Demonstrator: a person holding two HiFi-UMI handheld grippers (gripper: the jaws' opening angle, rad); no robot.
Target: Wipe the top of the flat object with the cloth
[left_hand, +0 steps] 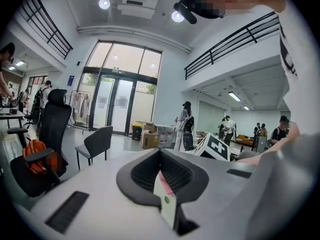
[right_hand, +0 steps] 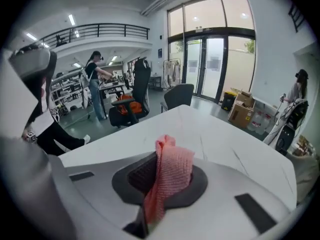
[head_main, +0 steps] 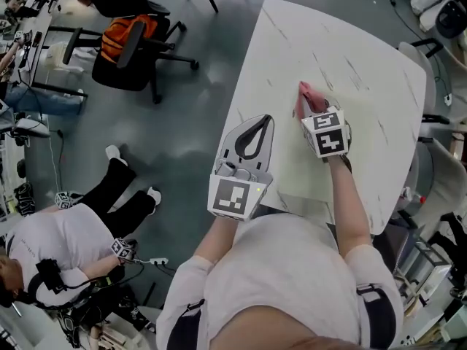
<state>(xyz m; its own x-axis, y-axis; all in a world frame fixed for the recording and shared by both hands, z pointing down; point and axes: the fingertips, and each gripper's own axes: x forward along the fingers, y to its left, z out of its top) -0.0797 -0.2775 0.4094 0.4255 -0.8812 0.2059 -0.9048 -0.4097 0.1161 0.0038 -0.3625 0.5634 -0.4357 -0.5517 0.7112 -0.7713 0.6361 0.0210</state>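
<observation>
Right hand-held gripper (right_hand: pixel 161 181) pinching a pink cloth (head_main: pixel 305 99), which hangs over the white tabletop (head_main: pixel 350 57) at the far edge of a pale flat board (head_main: pixel 295 170). Left hand-held gripper (head_main: pixel 257 131), its jaws pressed together, at the board's left edge.

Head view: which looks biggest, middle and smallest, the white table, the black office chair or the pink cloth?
1. White table: largest by far.
2. Black office chair: farther away on the floor, so maybe shrunk.
3. Pink cloth: smallest, bunched in the right gripper.
</observation>
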